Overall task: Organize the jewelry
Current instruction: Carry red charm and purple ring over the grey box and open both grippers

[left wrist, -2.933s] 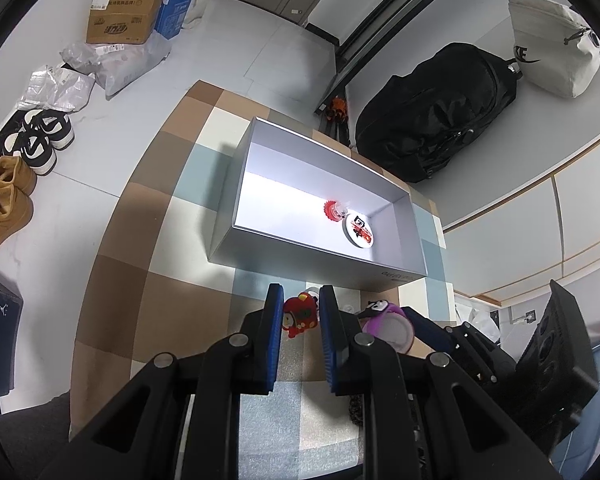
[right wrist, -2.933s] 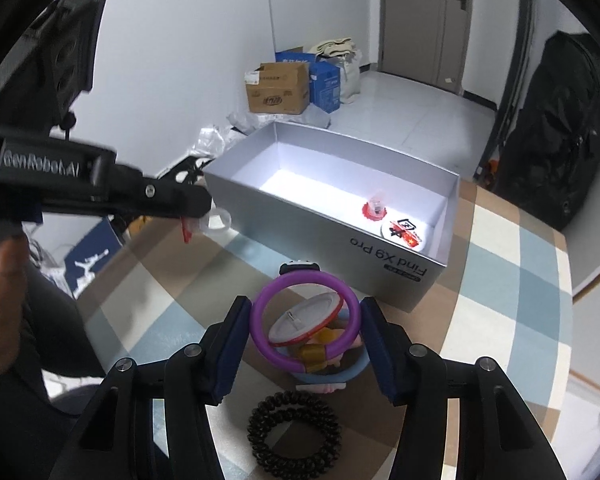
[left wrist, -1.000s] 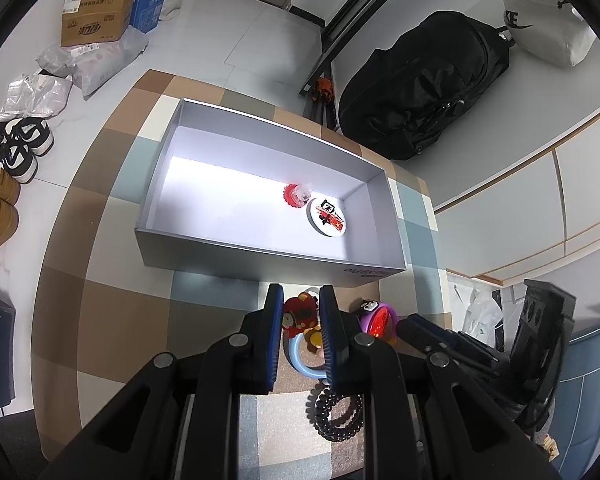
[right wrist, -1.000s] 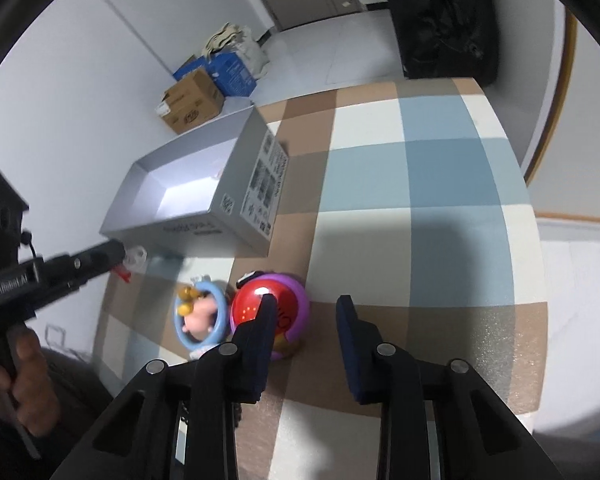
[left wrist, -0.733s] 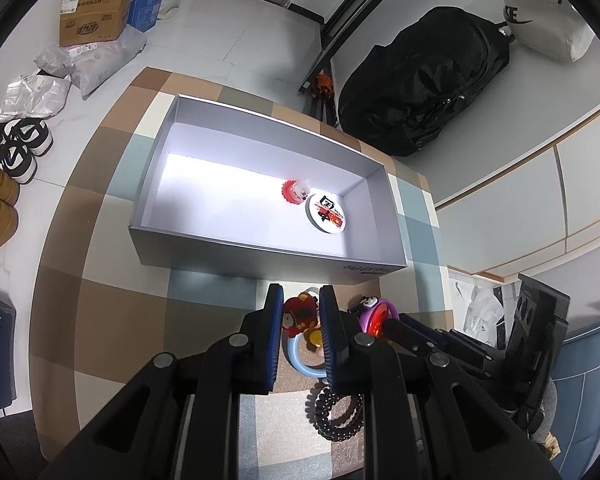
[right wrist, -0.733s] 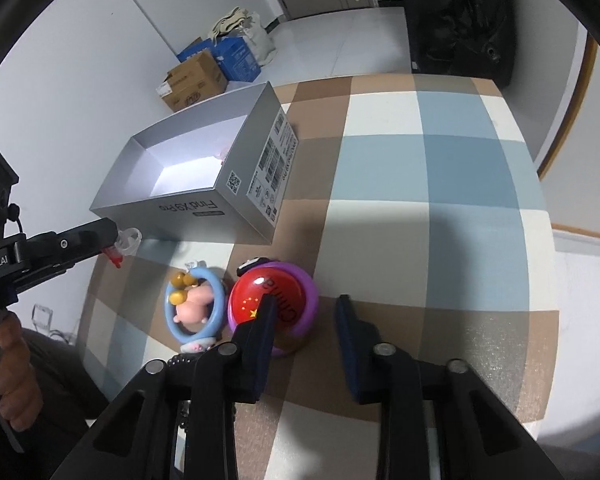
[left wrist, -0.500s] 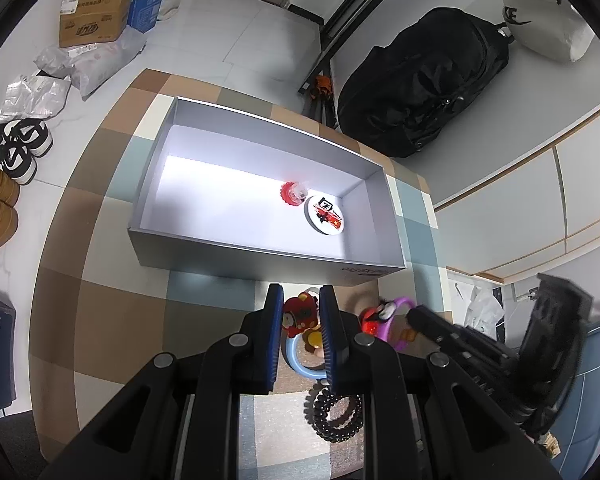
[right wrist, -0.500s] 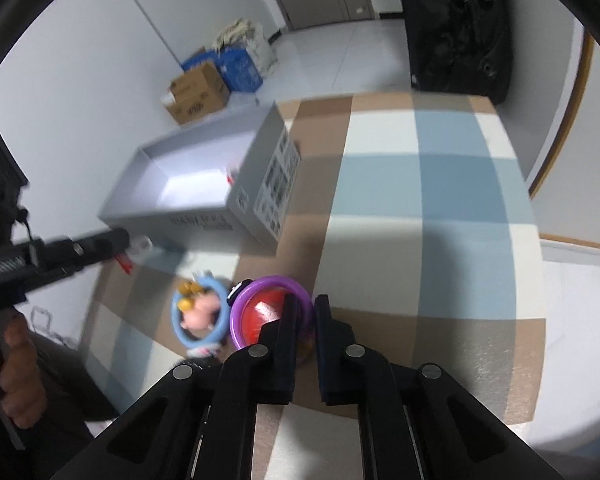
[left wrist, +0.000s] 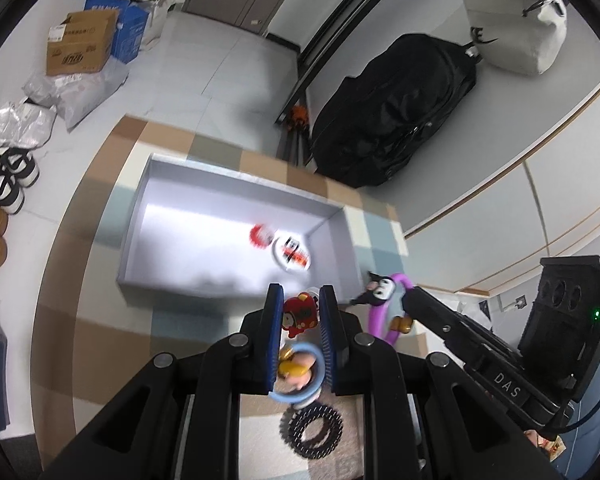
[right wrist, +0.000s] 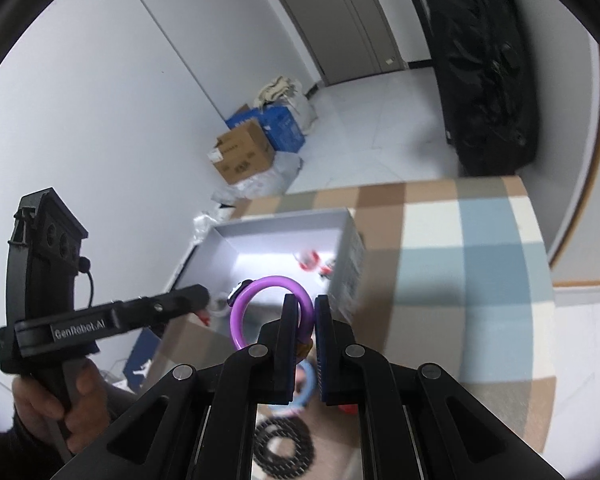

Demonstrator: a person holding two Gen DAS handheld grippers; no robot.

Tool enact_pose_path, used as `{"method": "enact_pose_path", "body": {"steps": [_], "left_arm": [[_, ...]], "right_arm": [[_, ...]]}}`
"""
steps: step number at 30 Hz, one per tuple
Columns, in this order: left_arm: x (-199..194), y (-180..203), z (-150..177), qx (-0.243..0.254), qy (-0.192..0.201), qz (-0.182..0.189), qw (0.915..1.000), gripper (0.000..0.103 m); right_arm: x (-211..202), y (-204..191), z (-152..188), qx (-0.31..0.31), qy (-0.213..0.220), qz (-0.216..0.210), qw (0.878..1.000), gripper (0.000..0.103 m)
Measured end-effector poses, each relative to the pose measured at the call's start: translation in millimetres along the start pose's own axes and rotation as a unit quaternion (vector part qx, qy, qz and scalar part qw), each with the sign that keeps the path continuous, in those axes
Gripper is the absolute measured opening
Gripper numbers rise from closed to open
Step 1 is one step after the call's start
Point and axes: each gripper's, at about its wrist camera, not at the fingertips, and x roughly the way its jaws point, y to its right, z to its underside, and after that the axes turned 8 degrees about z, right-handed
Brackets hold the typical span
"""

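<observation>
My right gripper (right wrist: 306, 304) is shut on a purple ring (right wrist: 252, 292) with a small black-and-white charm and holds it lifted, beside the near right corner of the grey box (right wrist: 352, 248). The ring also shows in the left wrist view (left wrist: 388, 312). My left gripper (left wrist: 300, 300) is shut on a red cartoon charm (left wrist: 298, 314), held above the rug in front of the box (left wrist: 220, 284). A red rosette piece (left wrist: 260, 235) and a white round badge (left wrist: 292, 254) lie inside the box. A blue ring with a yellow-pink figure (left wrist: 300, 372) and a black coil hair tie (left wrist: 312, 426) lie on the rug.
The checked rug (right wrist: 480, 280) covers the floor around the box. A black bag (left wrist: 388, 112) stands against the wall behind it. Cardboard and blue boxes (left wrist: 84, 42) and shoes (left wrist: 8, 176) lie at the far left. A red round badge (right wrist: 346, 410) lies on the rug under my right gripper.
My right gripper has closed on the purple ring and lifted it off the red badge toward the box. My left gripper has kept hold of the red charm and moved little.
</observation>
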Motion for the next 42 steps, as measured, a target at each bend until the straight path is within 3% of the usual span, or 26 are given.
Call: {"method": "enact_pose_path", "body": {"steps": [13, 22, 28, 31, 32, 33, 35, 38, 42], "left_arm": [[23, -13, -44, -0.005, 0.019, -0.025, 0.9995, 0.013], [35, -28, -50, -0.033, -0.003, -0.017, 0.9993, 0.013], [43, -34, -53, -0.056, -0.015, 0.01, 0.9983, 0.013], [47, -35, -53, -0.069, -0.03, 0.029, 0.9967, 0.019], [46, -36, -52, -0.075, -0.031, 0.035, 0.9961, 0.031], [45, -37, -52, -0.08, -0.028, 0.041, 0.9955, 0.049], [38, -38, -51, -0.091, -0.01, 0.044, 0.9948, 0.065], [27, -38, -52, -0.092, 0.002, 0.046, 0.9947, 0.065], [17, -35, -49, -0.079, 0.017, 0.02, 0.9965, 0.065]], "right_arm": [[44, 2, -45, 0.033, -0.005, -0.001, 0.999, 0.007], [71, 6, -55, 0.032, -0.028, 0.01, 0.999, 0.007], [79, 9, -54, 0.037, -0.039, 0.015, 0.998, 0.008], [77, 9, -53, 0.034, -0.034, 0.019, 0.999, 0.014], [76, 9, -54, 0.034, -0.032, 0.019, 0.999, 0.016], [74, 10, -54, 0.035, -0.029, 0.011, 0.999, 0.02], [66, 11, -55, 0.037, -0.019, -0.002, 0.999, 0.038], [51, 12, -57, 0.034, 0.011, 0.0, 0.999, 0.067], [42, 15, -56, 0.035, 0.02, 0.008, 0.999, 0.076]]}}
